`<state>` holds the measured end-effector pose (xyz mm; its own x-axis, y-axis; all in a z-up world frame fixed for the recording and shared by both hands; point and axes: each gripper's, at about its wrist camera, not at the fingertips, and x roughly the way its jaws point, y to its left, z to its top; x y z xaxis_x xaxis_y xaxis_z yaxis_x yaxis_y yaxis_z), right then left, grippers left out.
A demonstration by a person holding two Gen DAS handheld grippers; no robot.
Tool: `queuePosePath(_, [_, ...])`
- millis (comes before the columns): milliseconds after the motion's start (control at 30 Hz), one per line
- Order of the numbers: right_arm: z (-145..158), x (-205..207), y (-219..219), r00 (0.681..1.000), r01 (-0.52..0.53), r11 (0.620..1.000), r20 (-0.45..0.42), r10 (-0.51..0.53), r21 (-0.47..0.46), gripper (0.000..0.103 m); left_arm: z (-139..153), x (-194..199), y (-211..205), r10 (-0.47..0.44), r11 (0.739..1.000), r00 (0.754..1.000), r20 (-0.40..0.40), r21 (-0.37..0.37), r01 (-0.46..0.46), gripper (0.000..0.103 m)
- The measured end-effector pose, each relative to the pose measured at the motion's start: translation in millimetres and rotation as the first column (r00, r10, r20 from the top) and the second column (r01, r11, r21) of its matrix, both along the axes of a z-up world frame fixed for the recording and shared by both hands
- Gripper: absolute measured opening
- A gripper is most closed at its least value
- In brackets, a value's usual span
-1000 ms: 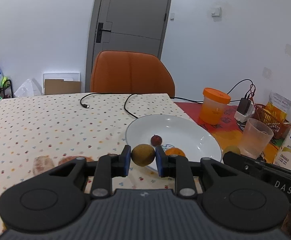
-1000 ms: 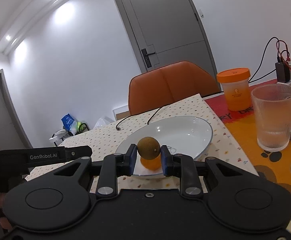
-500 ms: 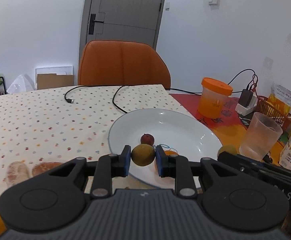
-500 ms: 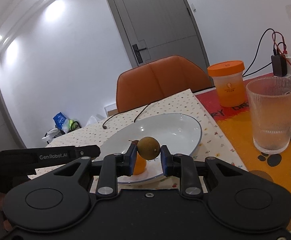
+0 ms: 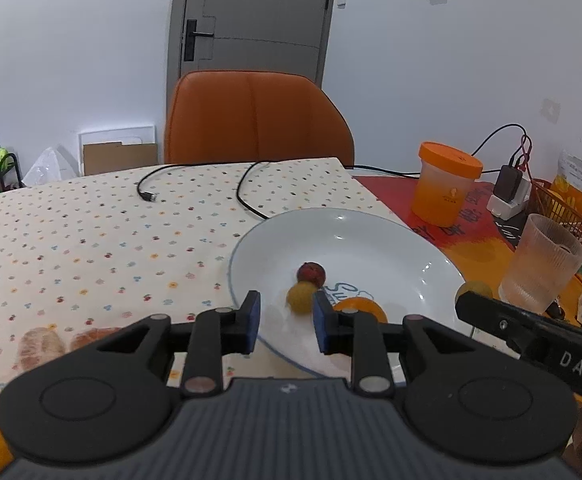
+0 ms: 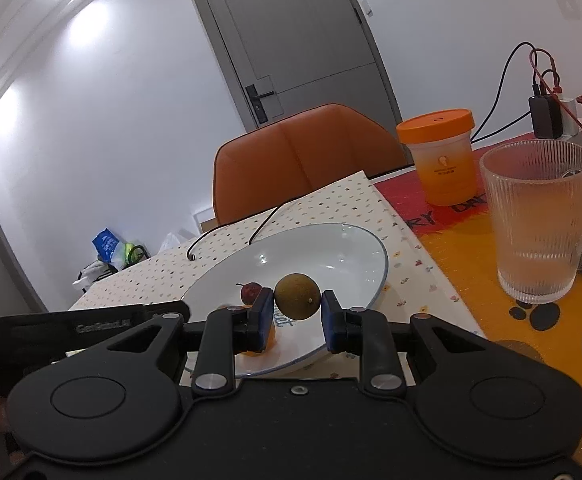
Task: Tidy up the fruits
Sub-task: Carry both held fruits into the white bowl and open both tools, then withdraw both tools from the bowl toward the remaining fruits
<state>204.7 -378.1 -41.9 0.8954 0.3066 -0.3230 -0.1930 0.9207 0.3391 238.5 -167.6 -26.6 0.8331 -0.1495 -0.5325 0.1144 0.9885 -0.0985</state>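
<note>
1. A white plate (image 5: 371,240) with a thin blue rim line lies flat on the dotted tabletop, printed blue lettering on its floor.
2. A small dark red fruit (image 5: 311,273) sits upright near the plate's middle, a thin stem showing on it from the right wrist view.
3. A round brownish-green fruit (image 5: 300,298) lies just near of the red one, touching it, between the left tool's (image 5: 284,317) opening blue pads and free of them.
4. An orange fruit (image 5: 358,307) lies at the plate's near right.
5. A second round brownish-green fruit (image 6: 297,295) is pinched between the right tool's (image 6: 297,312) pads, lifted over the plate's near edge.
</note>
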Motion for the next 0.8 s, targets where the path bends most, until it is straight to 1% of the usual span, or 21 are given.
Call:
queuePosePath(67, [0.6, -0.5, 1.4, 1.0, -0.002, 1.0, 0.004, 0.002, 0.001, 0.025, 2.4, -4.4, 4.3, 0.005, 1.0, 1.0, 0.003, 0.004, -0.005, 0.029])
queuePosePath(133, [2.3, -1.4, 3.3, 1.0, 0.0, 1.0, 0.011, 0.0, -0.006, 0.03, 4.7, -7.7, 8.8, 0.012, 1.0, 1.0, 0.002, 0.008, -0.012, 0.029])
queuePosePath(167, [3.2, -2.5, 4.2, 1.0, 0.004, 1.0, 0.015, -0.004, -0.01, 0.03, 6.0, -10.1, 11.8, 0.017, 1.0, 1.0, 0.002, 0.007, -0.017, 0.03])
queuePosePath(200, [4.2, -3.5, 5.1, 1.0, 0.005, 1.0, 0.019, -0.005, -0.011, 0.03, 7.4, -12.3, 14.2, 0.022, 1.0, 1.0, 0.003, 0.007, -0.022, 0.034])
queuePosePath(233, [5.4, -4.7, 5.5, 1.0, 0.005, 1.0, 0.021, -0.004, -0.009, 0.03, 8.9, -14.9, 17.1, 0.033, 0.999, 0.999, 0.004, 0.01, -0.033, 0.042])
queuePosePath(267, [6.4, -5.9, 6.1, 1.0, 0.001, 1.0, 0.021, -0.001, -0.005, 0.03, 10.7, -17.7, 19.8, 0.049, 0.999, 0.999, 0.009, 0.016, -0.049, 0.048])
queuePosePath(300, [7.1, -7.6, 6.9, 1.0, -0.002, 1.0, 0.021, 0.002, -0.003, 0.031, 12.7, -20.5, 22.5, 0.063, 0.998, 0.998, 0.016, 0.022, -0.064, 0.059])
queuePosePath(333, [8.2, -8.2, 7.2, 1.0, -0.004, 1.0, 0.021, 0.004, -0.003, 0.033, 15.0, -23.7, 25.4, 0.074, 0.997, 0.997, 0.027, 0.026, -0.075, 0.067])
queuePosePath(367, [9.0, -9.6, 8.3, 1.0, -0.005, 1.0, 0.021, 0.005, -0.002, 0.035, 17.6, -27.1, 28.3, 0.085, 0.996, 0.996, 0.04, 0.028, -0.086, 0.071])
queuePosePath(433, [10.0, -13.7, 10.7, 1.0, -0.009, 1.0, 0.025, 0.009, 0.002, 0.044, 22.8, -33.9, 35.0, 0.101, 0.994, 0.993, 0.061, 0.024, -0.102, 0.085])
queuePosePath(567, [13.5, -22.3, 18.8, 0.999, -0.025, 1.0, 0.038, 0.025, -0.005, 0.054, 31.0, -45.9, 48.7, 0.121, 0.992, 0.989, 0.081, 0.013, -0.122, 0.089])
queuePosePath(633, [15.6, -26.5, 22.8, 0.999, -0.029, 1.0, 0.042, 0.029, -0.005, 0.064, 34.4, -52.3, 56.4, 0.132, 0.991, 0.987, 0.089, 0.0, -0.133, 0.092])
queuePosePath(667, [16.1, -29.2, 24.7, 0.998, -0.031, 1.0, 0.048, 0.031, -0.004, 0.067, 35.6, -54.9, 59.7, 0.136, 0.991, 0.987, 0.088, -0.007, -0.136, 0.093])
queuePosePath(733, [17.2, -34.7, 28.4, 0.998, -0.038, 0.999, 0.059, 0.038, -0.003, 0.078, 38.5, -61.5, 67.6, 0.145, 0.989, 0.986, 0.087, -0.018, -0.143, 0.093])
queuePosePath(800, [17.9, -40.3, 32.4, 0.997, -0.045, 0.999, 0.062, 0.045, -0.003, 0.082, 41.4, -67.4, 73.9, 0.153, 0.988, 0.984, 0.088, -0.022, -0.152, 0.093])
